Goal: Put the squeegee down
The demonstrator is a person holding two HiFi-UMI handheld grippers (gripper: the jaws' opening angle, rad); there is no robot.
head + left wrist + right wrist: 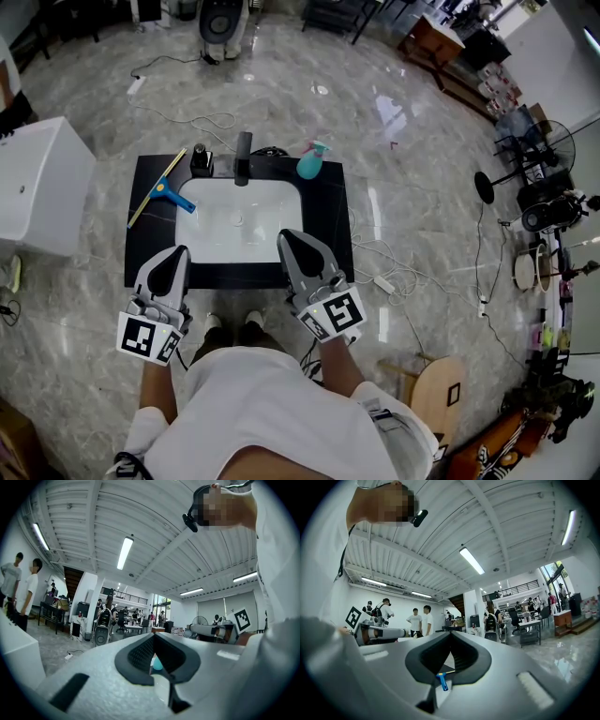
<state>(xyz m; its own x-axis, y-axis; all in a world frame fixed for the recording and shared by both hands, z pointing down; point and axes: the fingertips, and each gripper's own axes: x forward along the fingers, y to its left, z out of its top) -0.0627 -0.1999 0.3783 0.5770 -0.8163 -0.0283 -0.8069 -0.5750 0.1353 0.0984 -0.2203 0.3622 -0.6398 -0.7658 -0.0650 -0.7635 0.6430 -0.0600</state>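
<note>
Head view: squeegee [159, 190] (blue handle) flat on counter [148, 246]; left gripper [177, 253] and right gripper [287, 236] closed, empty.

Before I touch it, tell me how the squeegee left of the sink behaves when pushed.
The squeegee lies flat on the black counter, so it should slide, not roll. Its long thin blade and short handle suggest it is light and may pivot if pushed at one end.

the person wears a white short-sleeved t-shirt [281, 412] and white shoes [214, 322]. the left gripper [177, 253] and right gripper [288, 237] have pale grey tapering shells with black ribbed inner pads. each bears a white marker cube [336, 314] printed with black squares.
</note>
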